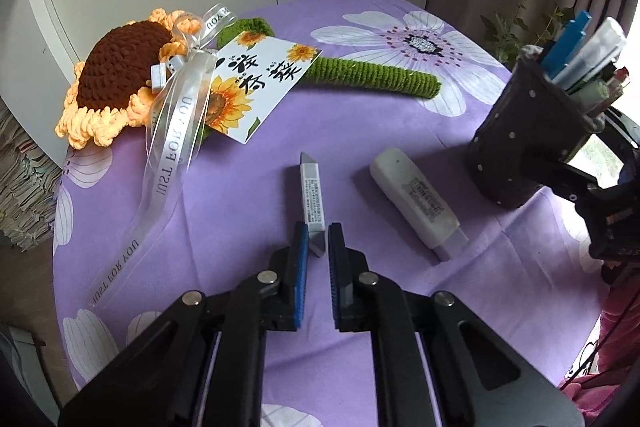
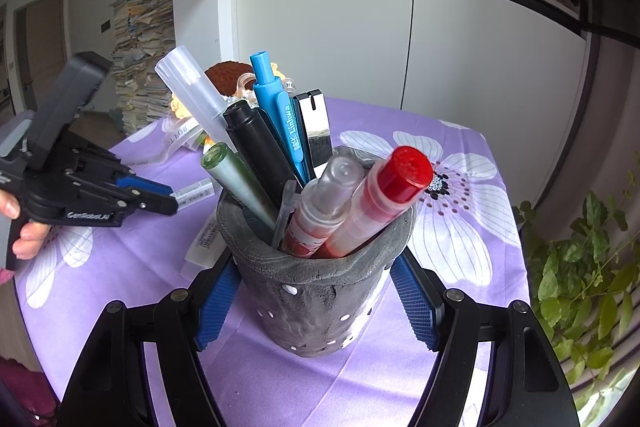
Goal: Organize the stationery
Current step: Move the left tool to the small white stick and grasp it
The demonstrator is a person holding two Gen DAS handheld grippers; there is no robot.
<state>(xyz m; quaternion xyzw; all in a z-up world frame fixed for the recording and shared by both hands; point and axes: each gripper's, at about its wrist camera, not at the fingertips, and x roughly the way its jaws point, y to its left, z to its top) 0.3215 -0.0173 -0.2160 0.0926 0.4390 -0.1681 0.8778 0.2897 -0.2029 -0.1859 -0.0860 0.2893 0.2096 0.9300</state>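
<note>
Now, marker (image 1: 313,197): light, stiff, slick barrel; lies on worktop (image 1: 360,307), near end between my left tongs (image 1: 318,241).
Left tongs: slightly spread, not yet pinching.
Right tongs (image 2: 316,301): clasping pen cup (image 2: 316,291).

The left wrist view looks down and forward along its own fingers, close over the purple flowered tablecloth (image 1: 360,131), toward white cabinet doors. The right wrist view sits lower and very near the grey pen pot (image 2: 316,299), facing across the table to cabinets and bookshelves. Both views share the tablecloth, the pen pot (image 1: 520,155), the crocheted sunflower (image 1: 116,79) and the white marker (image 1: 313,203).
</note>
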